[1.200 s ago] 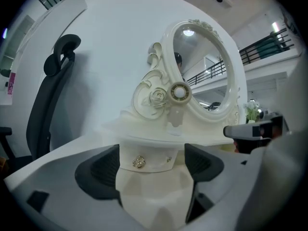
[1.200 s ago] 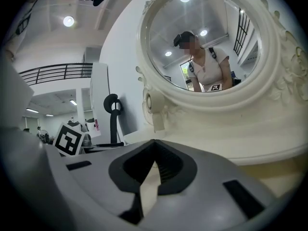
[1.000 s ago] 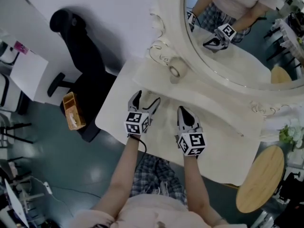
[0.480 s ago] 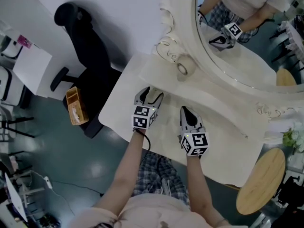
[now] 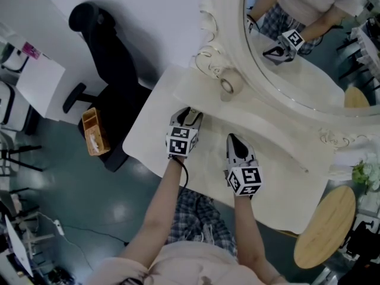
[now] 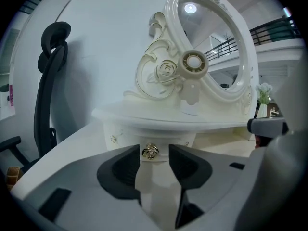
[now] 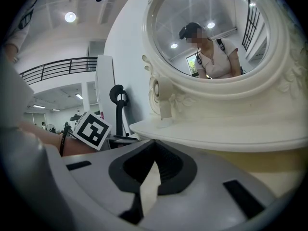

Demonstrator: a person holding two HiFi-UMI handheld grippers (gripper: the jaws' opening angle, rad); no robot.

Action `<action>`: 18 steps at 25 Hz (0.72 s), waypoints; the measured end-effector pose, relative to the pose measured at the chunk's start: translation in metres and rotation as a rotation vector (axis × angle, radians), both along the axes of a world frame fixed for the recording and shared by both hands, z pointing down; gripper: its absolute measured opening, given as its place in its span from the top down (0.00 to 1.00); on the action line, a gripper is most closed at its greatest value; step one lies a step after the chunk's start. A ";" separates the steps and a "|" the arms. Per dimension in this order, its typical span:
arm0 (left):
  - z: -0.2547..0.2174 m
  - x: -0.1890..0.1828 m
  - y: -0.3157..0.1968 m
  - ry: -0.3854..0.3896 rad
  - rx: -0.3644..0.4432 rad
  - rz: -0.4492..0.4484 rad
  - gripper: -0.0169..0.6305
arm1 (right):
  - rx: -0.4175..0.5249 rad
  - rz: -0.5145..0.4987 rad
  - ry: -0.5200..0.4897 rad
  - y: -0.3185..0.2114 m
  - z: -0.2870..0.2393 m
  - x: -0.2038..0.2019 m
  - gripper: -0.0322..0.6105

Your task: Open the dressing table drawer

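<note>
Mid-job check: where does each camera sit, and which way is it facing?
Head view: on the person's head, looking steeply down at the dressing table; the person's arms, left tongs and right tongs show.
Left gripper view: on the left tongs, facing the drawer front; its jaws, just closing, flank the gold knob without pressing it.
Right gripper view: on the right tongs, facing the mirror; jaws together, empty.
Shared: head and right gripper views both show the left tongs' marker cube.

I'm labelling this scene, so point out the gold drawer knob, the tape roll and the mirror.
gold drawer knob [image 6: 150,151]: left gripper view, its centre.
tape roll [image 5: 228,86]: head view, its open end.
mirror [image 5: 320,64]: head view, bare glass.
</note>
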State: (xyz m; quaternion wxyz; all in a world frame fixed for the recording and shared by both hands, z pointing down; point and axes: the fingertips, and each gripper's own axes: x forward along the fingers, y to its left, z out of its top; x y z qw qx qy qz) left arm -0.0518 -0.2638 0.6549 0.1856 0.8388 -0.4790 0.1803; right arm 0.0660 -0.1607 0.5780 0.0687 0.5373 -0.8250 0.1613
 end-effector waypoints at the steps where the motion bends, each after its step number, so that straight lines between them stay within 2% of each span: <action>1: 0.001 0.000 0.000 -0.004 -0.005 -0.002 0.66 | 0.001 0.001 0.000 0.000 0.000 0.001 0.93; 11: 0.003 -0.004 0.000 -0.040 -0.027 -0.015 0.78 | -0.001 0.013 0.002 0.002 -0.002 0.007 0.93; 18: 0.009 -0.005 -0.001 -0.049 -0.029 -0.011 0.80 | -0.001 0.031 0.002 0.003 -0.002 0.015 0.93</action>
